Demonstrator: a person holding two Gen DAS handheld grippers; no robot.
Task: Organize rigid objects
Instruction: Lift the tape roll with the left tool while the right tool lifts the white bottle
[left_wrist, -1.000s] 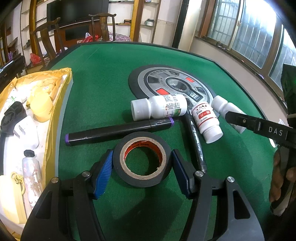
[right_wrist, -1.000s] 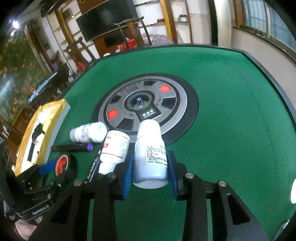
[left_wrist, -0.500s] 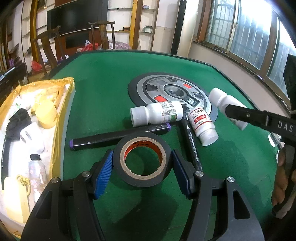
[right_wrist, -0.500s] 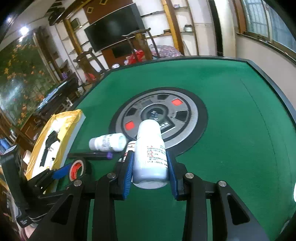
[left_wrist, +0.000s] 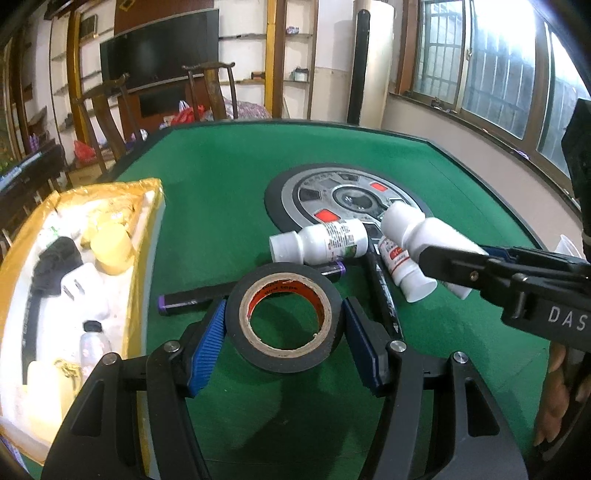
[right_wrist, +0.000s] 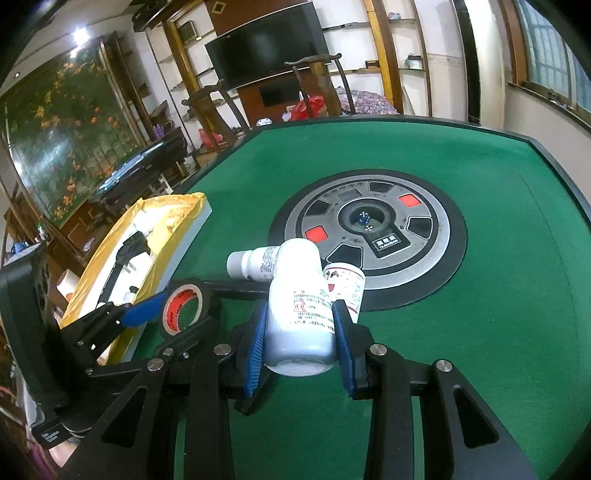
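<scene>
My left gripper (left_wrist: 283, 325) is shut on a roll of black tape (left_wrist: 284, 358) with a red core, held tilted just above the green felt. My right gripper (right_wrist: 300, 310) is shut on a white pill bottle (right_wrist: 295, 266), cap pointing away. In the left wrist view this bottle (left_wrist: 417, 229) hangs at the right, over the pile. On the felt lie a green-labelled white bottle (left_wrist: 325, 242), a red-labelled bottle (left_wrist: 402, 266), a purple-ended black marker (left_wrist: 192, 297) partly hidden by the tape, and a second black marker (left_wrist: 384, 295). In the right wrist view the left gripper (right_wrist: 183, 308) holds the tape (right_wrist: 177, 295).
A yellow-lined box (left_wrist: 147, 229) at the table's left edge holds a yellow cup, a white plug, a small bottle and a dark item. A round grey dial (left_wrist: 351, 195) sits in the table's middle. Chairs stand beyond the far edge. A hand shows at the right edge.
The right gripper has carried its bottle leftward, over the lying bottles. The tape has come up off the felt and now tilts, covering part of the purple-ended marker.
</scene>
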